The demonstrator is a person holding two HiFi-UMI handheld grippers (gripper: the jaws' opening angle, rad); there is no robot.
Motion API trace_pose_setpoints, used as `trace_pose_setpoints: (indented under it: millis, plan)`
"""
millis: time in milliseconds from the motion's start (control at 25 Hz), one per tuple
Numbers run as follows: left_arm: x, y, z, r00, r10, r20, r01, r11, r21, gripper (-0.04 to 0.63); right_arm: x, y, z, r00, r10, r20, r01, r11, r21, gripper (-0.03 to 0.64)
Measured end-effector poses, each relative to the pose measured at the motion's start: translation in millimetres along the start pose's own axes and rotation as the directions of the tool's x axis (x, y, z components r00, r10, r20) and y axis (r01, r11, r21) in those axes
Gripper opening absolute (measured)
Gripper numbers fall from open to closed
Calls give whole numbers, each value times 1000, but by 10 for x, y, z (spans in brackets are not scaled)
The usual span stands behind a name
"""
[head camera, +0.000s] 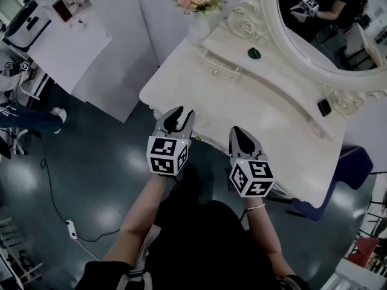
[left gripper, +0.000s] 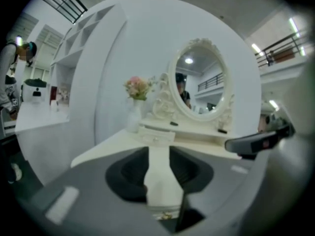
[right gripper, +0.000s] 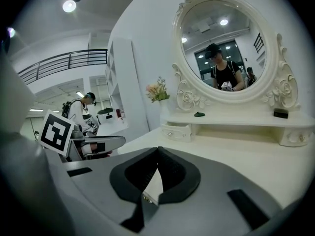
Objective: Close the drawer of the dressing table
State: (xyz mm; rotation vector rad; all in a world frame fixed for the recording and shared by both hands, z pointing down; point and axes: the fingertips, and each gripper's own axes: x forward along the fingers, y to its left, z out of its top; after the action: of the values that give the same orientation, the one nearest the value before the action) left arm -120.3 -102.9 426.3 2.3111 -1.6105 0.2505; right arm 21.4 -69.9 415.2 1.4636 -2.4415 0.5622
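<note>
The white dressing table [head camera: 260, 110] stands in front of me, under an oval mirror [head camera: 326, 29]. A small drawer [head camera: 221, 66] with knobs juts out a little from the left end of its raised shelf, seen as the drawer [left gripper: 156, 137] and the drawer [right gripper: 177, 131] in the gripper views. My left gripper [head camera: 182, 115] hovers at the table's front edge, jaws apart and holding nothing; through the gap of the left gripper [left gripper: 158, 176] the tabletop shows. My right gripper [head camera: 237, 132] is beside it, also at the front edge; the tips of the right gripper [right gripper: 157, 151] meet, with nothing held.
A vase of pink flowers [head camera: 199, 2] stands at the table's back left. A dark green object [head camera: 254, 54] and a black box [head camera: 325, 107] lie on the shelf. A blue seat [head camera: 357, 162] is at the right, a white counter [head camera: 72, 41] and a floor cable [head camera: 71, 228] at the left.
</note>
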Motion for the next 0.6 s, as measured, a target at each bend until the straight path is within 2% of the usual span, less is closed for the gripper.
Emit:
trace_pose_setpoints:
  millis: [280,600]
  plan:
    - [342,84,-7,997,-66,-41,67,998,21,147,175,-91,105,997,-72,10,72,997,30,3]
    - [732,69,-14,993,-92,-75,94,995,32,161,359,-305,146,994,-111,-1,111,993,49,3]
